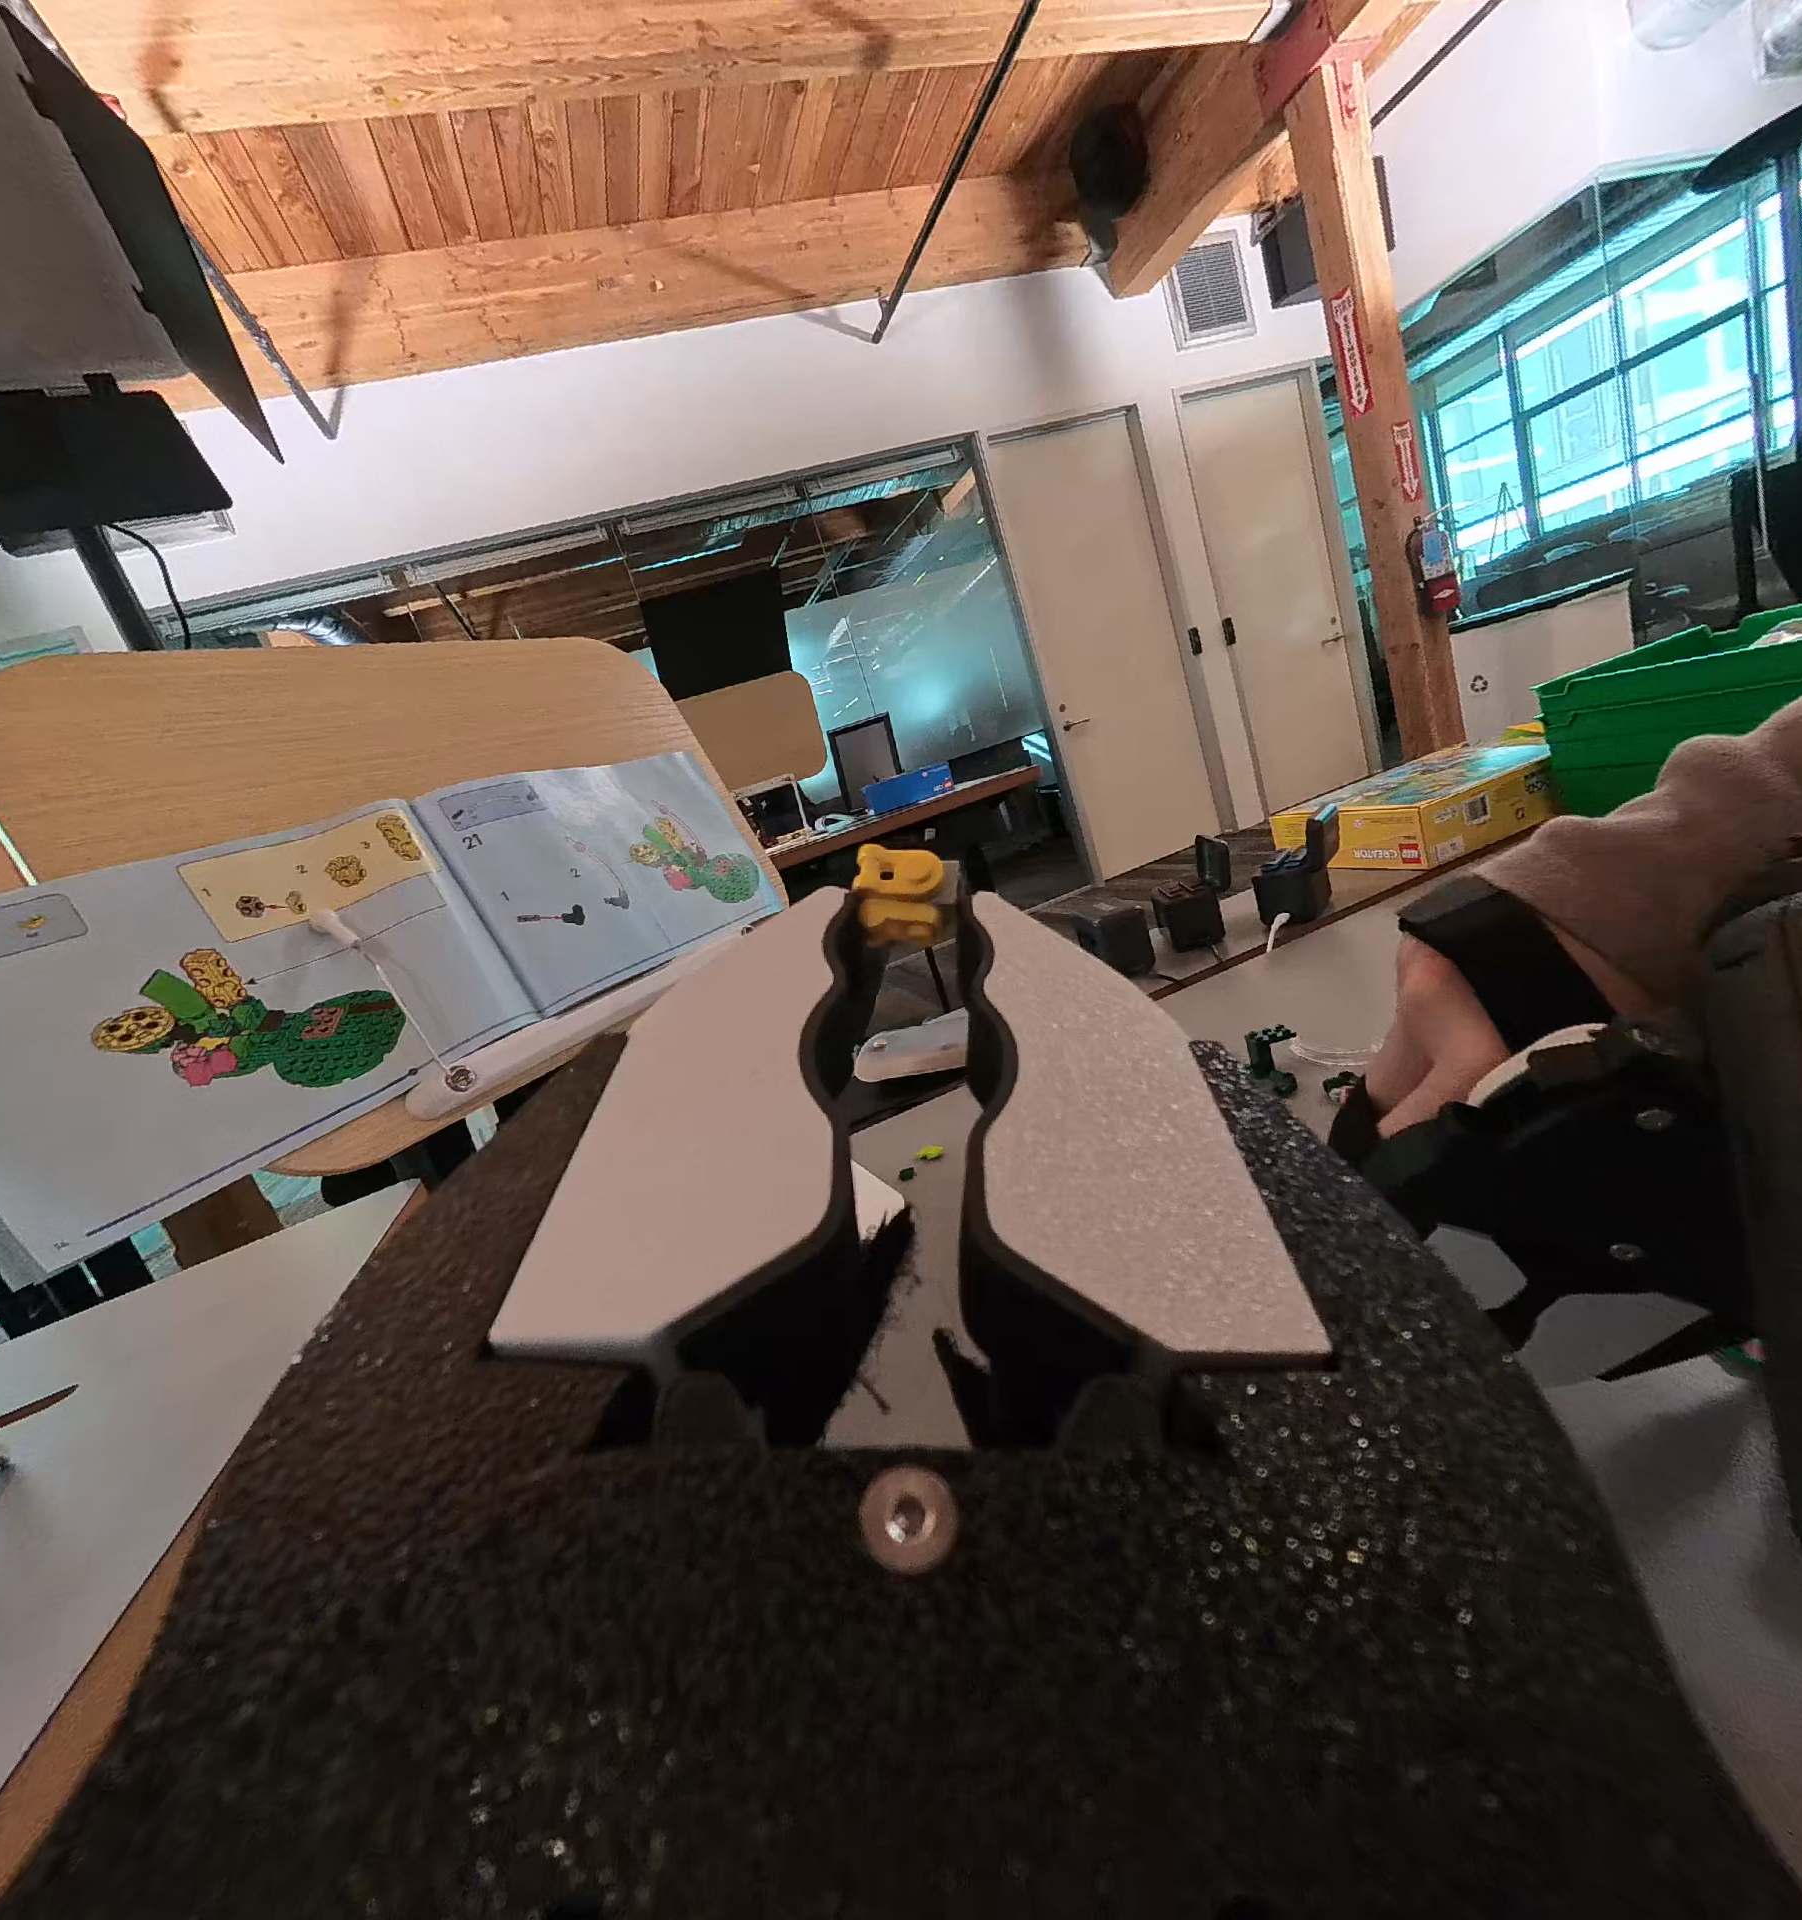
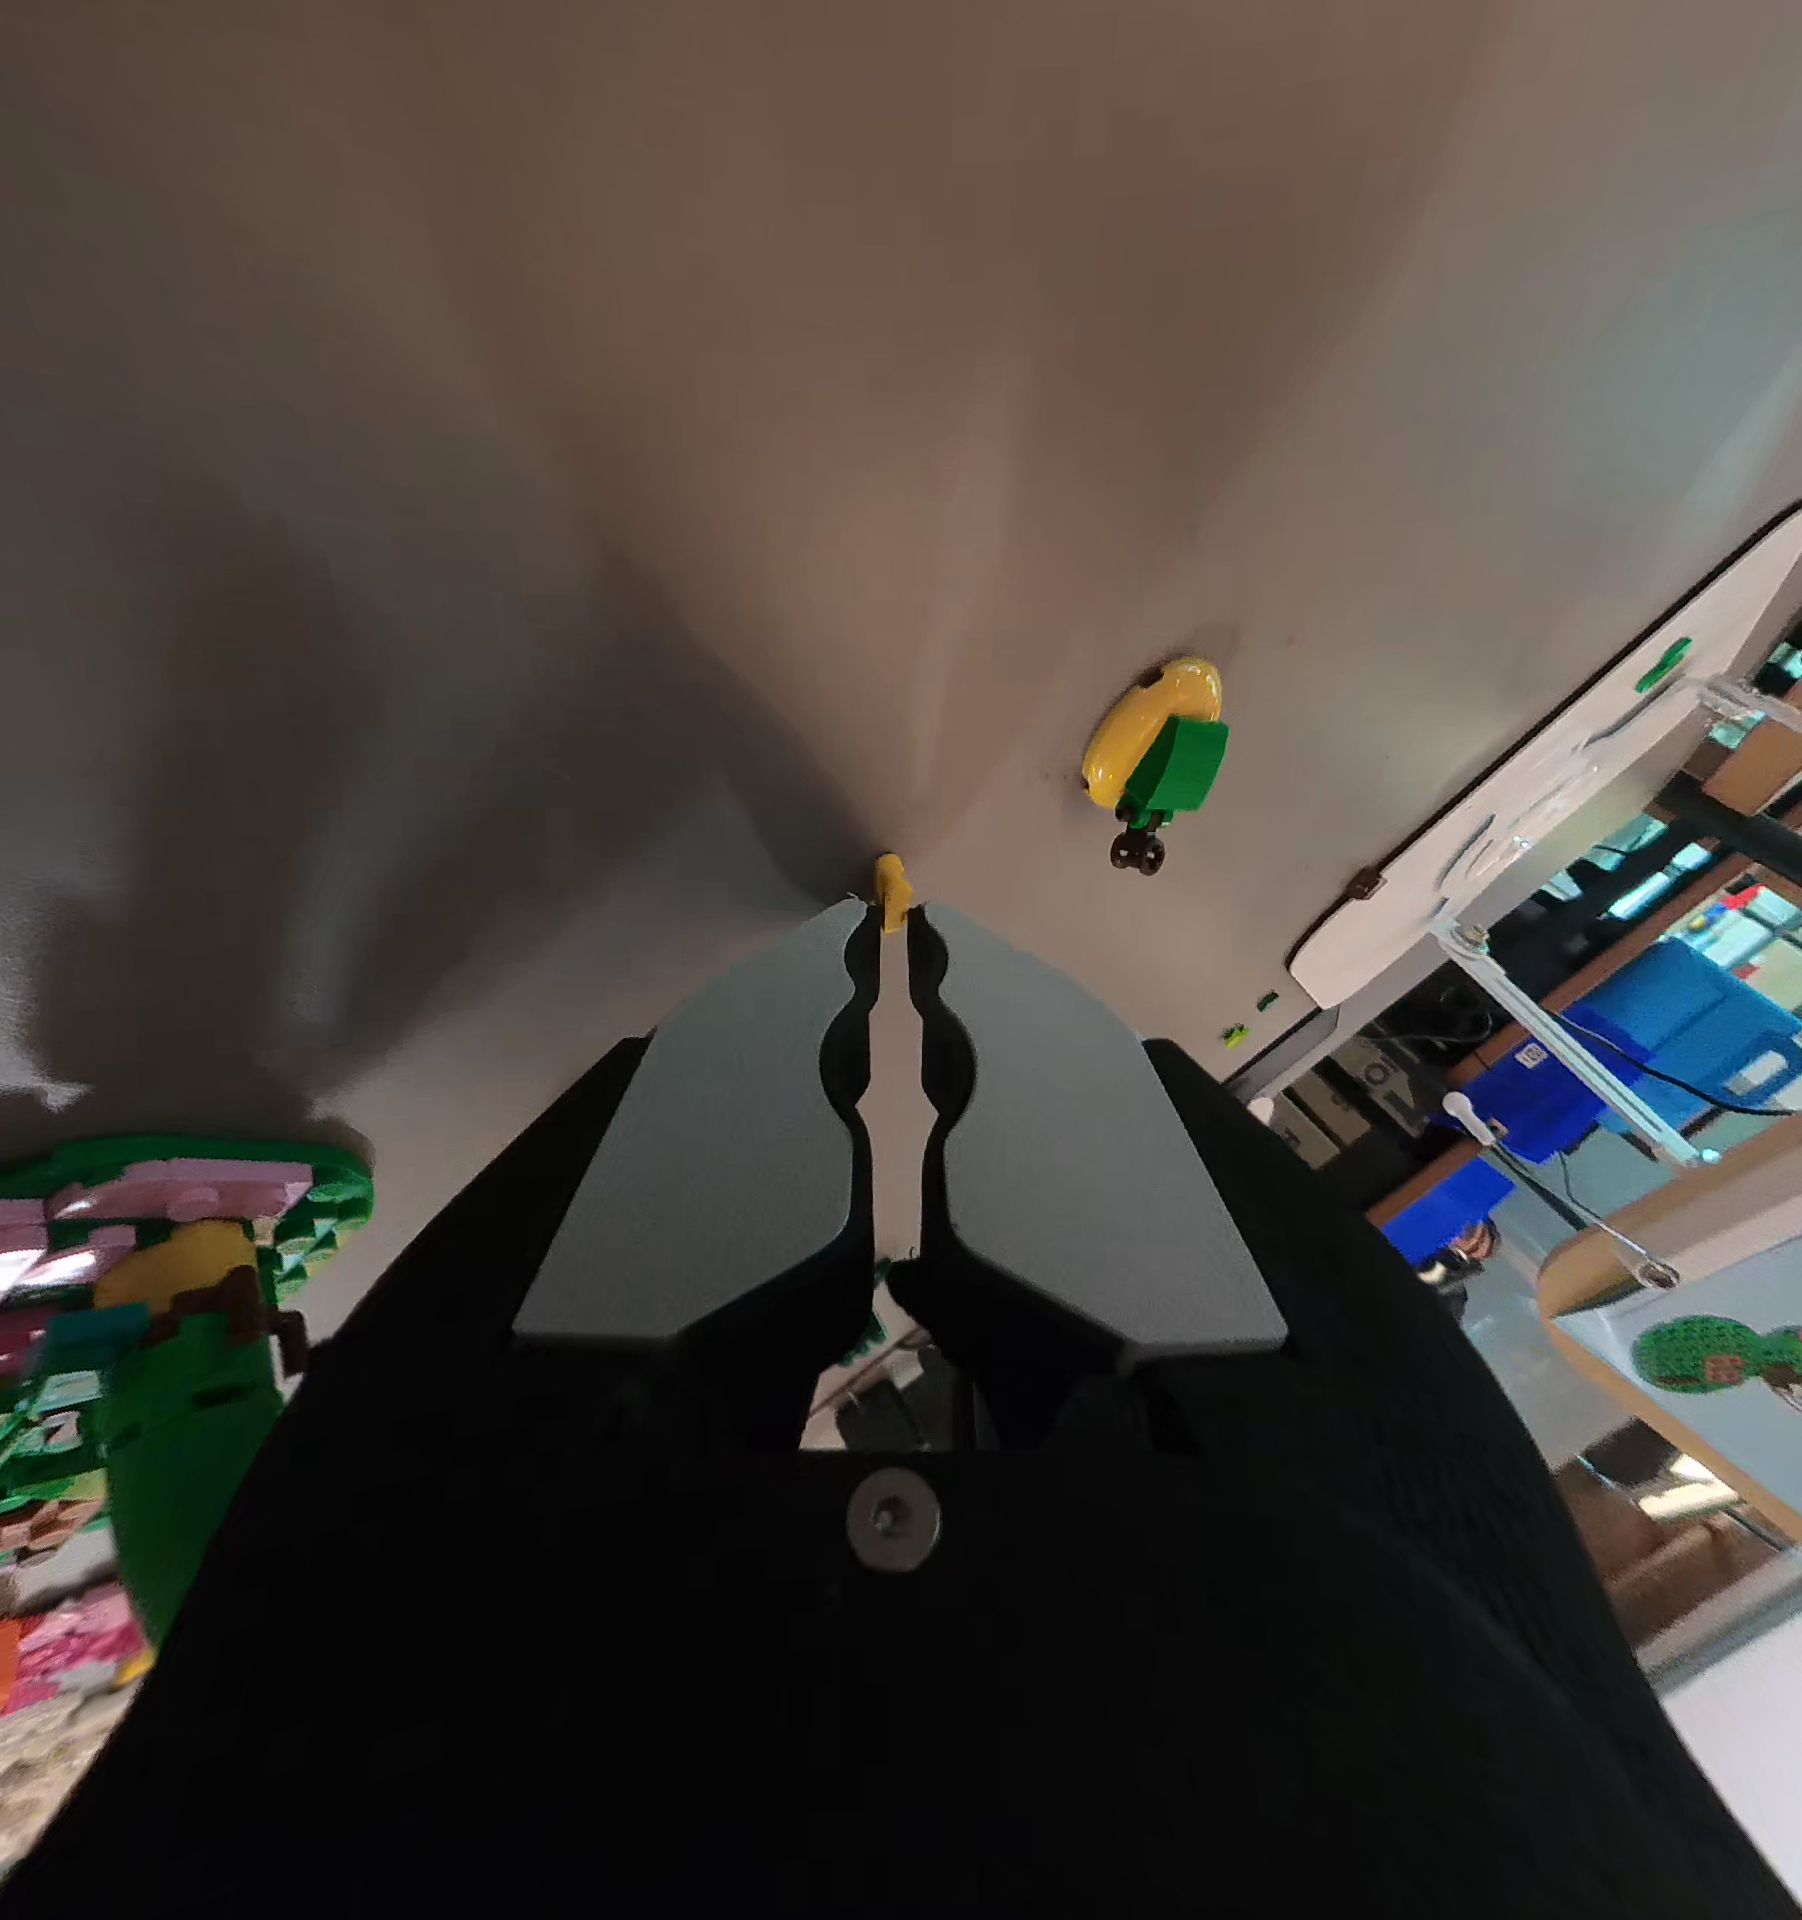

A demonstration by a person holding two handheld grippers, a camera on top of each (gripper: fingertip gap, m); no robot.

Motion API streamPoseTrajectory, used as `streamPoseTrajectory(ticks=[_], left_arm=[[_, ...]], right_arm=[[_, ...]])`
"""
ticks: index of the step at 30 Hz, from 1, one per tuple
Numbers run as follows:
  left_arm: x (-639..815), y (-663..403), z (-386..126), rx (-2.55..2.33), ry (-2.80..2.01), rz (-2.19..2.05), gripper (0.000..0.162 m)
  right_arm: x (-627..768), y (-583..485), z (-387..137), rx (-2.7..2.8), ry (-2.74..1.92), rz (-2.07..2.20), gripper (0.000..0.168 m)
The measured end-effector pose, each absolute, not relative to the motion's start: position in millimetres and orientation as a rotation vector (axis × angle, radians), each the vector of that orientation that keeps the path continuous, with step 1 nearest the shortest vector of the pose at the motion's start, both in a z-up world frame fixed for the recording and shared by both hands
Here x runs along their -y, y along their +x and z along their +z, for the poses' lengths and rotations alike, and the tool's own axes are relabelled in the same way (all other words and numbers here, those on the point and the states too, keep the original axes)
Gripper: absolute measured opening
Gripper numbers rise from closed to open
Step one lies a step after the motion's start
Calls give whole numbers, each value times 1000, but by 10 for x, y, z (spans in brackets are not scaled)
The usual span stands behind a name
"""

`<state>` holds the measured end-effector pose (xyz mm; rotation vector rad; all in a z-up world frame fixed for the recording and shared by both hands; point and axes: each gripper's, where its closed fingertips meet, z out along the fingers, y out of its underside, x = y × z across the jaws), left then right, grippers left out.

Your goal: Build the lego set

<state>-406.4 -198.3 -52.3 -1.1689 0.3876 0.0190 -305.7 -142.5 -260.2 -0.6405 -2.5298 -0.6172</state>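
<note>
My left gripper point(image 1: 902, 904) is raised off the table and shut on a small yellow lego assembly point(image 1: 897, 899) held at its fingertips. My right gripper point(image 2: 889, 909) points down at the table and is shut on a thin yellow lego piece point(image 2: 890, 891) that sits at or just above the surface. A yellow round sub-build with a green brick and a dark pin point(image 2: 1157, 758) lies on the table to its right. The green and pink lego model point(image 2: 138, 1340) stands at the lower left of the right wrist view. The open instruction booklet point(image 1: 284, 966) rests on a wooden stand.
The right hand, in a black glove and holding the other gripper point(image 1: 1562, 1122), is at the right of the left wrist view. Small loose pieces point(image 1: 1276, 1049) lie on the table. A yellow lego box point(image 1: 1427, 821) and green trays point(image 1: 1686, 707) stand behind. A white board point(image 2: 1562, 769) lies by the table edge. My hands' fingertips stand some 25 cm from each other.
</note>
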Motion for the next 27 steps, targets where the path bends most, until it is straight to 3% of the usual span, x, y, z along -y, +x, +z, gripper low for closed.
streamPoseTrajectory(ticks=[17,27], left_arm=[[1970,-4054,-536,-395,-1173,10,17],[1979,-4054,-521,-399,-1169,14,17]], right_arm=[[1517,-3043,-2568,2642,-758,-457,8],[1522,-3093,-2397,2759,-1162,102,9]])
